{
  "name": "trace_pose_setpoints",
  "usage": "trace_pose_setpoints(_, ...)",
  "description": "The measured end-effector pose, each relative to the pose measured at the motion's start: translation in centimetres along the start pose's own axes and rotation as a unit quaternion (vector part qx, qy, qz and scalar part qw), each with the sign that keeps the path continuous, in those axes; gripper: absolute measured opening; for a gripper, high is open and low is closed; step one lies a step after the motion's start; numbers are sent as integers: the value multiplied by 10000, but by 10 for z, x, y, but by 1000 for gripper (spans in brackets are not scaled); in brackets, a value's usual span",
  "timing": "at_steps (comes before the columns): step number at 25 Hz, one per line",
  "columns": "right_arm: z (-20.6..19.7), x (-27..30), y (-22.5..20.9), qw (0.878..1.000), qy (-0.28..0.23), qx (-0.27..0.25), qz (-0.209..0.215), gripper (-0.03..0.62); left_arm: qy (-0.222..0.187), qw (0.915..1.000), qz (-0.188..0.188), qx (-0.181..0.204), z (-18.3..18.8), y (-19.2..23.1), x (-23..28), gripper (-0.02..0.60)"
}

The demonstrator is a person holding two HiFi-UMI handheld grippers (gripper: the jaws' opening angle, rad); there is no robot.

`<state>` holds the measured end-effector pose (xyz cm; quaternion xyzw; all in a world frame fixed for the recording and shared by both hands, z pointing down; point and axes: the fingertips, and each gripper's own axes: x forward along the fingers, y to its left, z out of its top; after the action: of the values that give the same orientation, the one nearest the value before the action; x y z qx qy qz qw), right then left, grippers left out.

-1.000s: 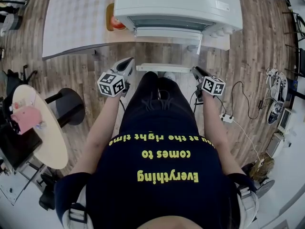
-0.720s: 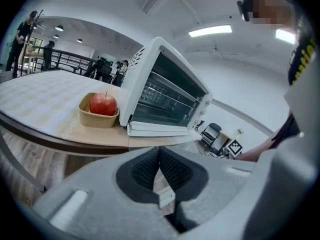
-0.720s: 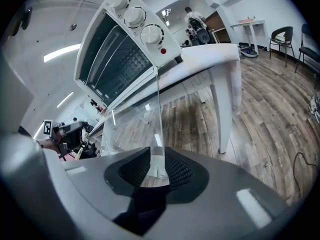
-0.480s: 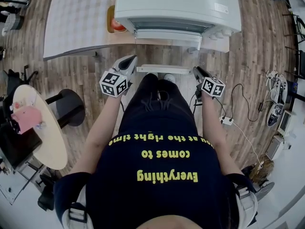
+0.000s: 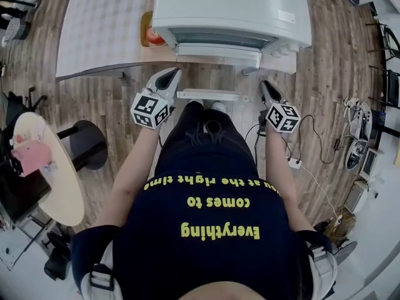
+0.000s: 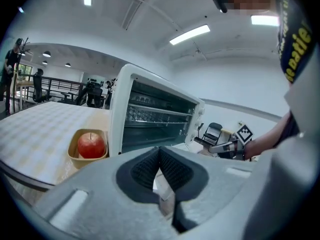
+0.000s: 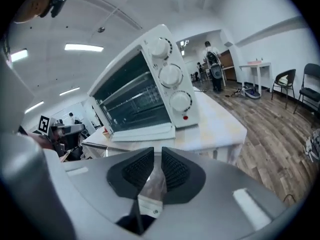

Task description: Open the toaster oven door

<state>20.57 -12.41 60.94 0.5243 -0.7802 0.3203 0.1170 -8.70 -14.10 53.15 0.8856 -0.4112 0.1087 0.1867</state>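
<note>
A white toaster oven stands on the checked table in front of me. Its dark glass front shows wire racks behind it, and a white ledge runs along its lower edge; three knobs sit to the right. My left gripper hovers short of the table edge, left of the oven, with its pads pressed together and empty. My right gripper is raised below the oven's right corner. Its jaws have just been closing, a narrow gap is left between the pads, and nothing is between them.
A red apple lies in a small yellow bowl just left of the oven. A white bar runs under the table by my feet. A round side table and black stool stand at left; cables and a power strip lie at right.
Both grippers have risen toward the table edge, the right one more, now nearer the oven's right corner. The right jaws have narrowed.
</note>
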Motion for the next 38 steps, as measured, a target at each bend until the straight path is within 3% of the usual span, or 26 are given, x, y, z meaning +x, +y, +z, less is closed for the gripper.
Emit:
trace_pose_setpoints(7, 92, -19, 60, 9943, -855, -574, 271, 12, -491, 9983, 194, 254, 52, -4, 0, 0)
trace_pose_setpoints(13, 178, -43, 118, 9762, -1740, -1145, 608, 11, -871, 9945, 339, 480, 106, -12, -6, 0)
trace_pose_setpoints(19, 235, -65, 166, 9556, -2386, -1531, 802, 11, -1283, 9869, 448, 872, 161, -24, -20, 0)
trace_pose_setpoints(31, 281, -101, 204, 9282, -2981, -2138, 625, 12, -2024, 9688, 593, 1304, 229, -41, -49, 0)
trace_pose_setpoints(38, 280, -111, 209, 9262, -3042, -2152, 576, 12, -2090, 9661, 658, 1368, 232, -42, -57, 0)
